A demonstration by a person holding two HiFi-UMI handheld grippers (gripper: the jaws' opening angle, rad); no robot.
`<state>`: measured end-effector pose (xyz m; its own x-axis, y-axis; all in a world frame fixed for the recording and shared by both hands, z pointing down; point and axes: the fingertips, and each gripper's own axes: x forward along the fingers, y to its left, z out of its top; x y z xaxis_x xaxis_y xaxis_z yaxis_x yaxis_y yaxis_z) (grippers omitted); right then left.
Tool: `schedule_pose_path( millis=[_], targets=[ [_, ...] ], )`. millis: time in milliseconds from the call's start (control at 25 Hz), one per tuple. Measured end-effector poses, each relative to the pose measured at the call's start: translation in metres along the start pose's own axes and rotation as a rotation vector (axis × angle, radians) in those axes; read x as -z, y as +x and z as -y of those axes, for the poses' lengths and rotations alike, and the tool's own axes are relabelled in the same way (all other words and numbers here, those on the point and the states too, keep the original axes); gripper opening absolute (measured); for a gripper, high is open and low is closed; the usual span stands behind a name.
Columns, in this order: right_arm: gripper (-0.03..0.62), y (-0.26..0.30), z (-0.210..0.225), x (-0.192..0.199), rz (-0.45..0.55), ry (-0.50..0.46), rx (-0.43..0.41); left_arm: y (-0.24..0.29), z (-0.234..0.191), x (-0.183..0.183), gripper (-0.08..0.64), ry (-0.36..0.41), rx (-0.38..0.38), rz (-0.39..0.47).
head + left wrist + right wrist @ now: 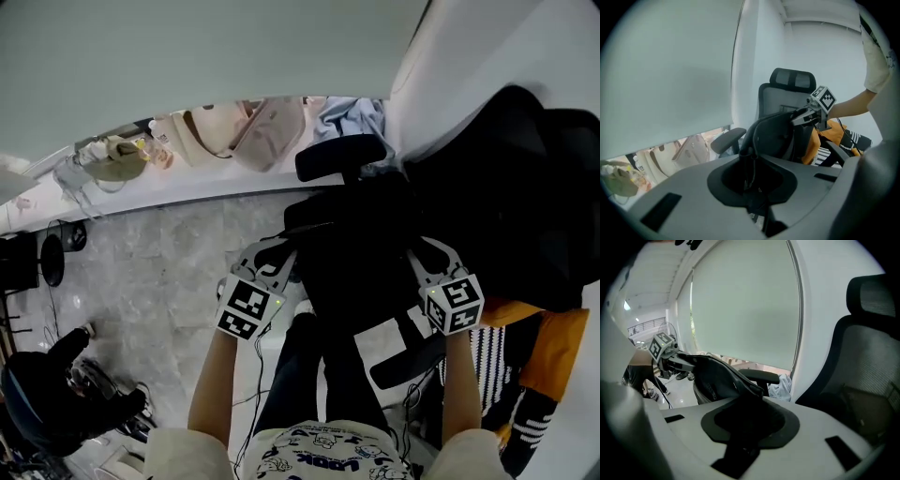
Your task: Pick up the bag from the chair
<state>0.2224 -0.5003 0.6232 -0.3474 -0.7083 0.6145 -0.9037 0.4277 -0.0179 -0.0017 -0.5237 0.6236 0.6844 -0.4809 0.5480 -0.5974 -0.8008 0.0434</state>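
Observation:
A black bag hangs between my two grippers, in front of the black office chair. My left gripper is shut on the bag's left edge and my right gripper on its right edge. In the left gripper view the jaws pinch the bag's rim, with the right gripper clamped on the far side and the chair behind. The right gripper view shows its jaws closed on the bag, the left gripper beyond, and the chair back at the right.
An orange and striped garment lies at the chair's right side. The chair's armrest juts out ahead of the bag. Beige bags sit along the window ledge. Cables and dark gear cover the tiled floor at left.

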Motion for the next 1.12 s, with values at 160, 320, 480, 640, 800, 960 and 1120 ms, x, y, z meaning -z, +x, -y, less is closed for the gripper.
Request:
schedule_pose_path(
  millis=[160,320,480,640,800,960,1120],
  targets=[
    [0.103,-0.043,-0.017,-0.033,0.046,0.011,0.027,-0.041,0.009,-0.037,0.037,0.036,0.001,0.026],
    [0.103,-0.079,-0.029,-0.069,0.09,-0.005,0.044,-0.075,0.012,-0.074,0.037,0.053,0.002,0.053],
    [0.101,-0.122,-0.044,-0.102,0.13,-0.015,0.063,-0.115,0.022,-0.11,0.037,0.069,-0.017,0.088],
    [0.101,-0.166,-0.054,-0.13,0.21,-0.031,0.094,-0.153,0.042,-0.144,0.037,0.121,-0.047,0.15],
    [0.1,-0.215,-0.071,-0.137,0.258,-0.033,0.118,-0.191,0.074,-0.16,0.037,0.15,-0.072,0.177],
    [0.1,-0.253,-0.08,-0.132,0.286,-0.025,0.121,-0.215,0.106,-0.166,0.037,0.16,-0.102,0.189],
    [0.1,-0.286,-0.09,-0.127,0.307,-0.021,0.12,-0.237,0.137,-0.169,0.037,0.171,-0.126,0.2]
  ],
)
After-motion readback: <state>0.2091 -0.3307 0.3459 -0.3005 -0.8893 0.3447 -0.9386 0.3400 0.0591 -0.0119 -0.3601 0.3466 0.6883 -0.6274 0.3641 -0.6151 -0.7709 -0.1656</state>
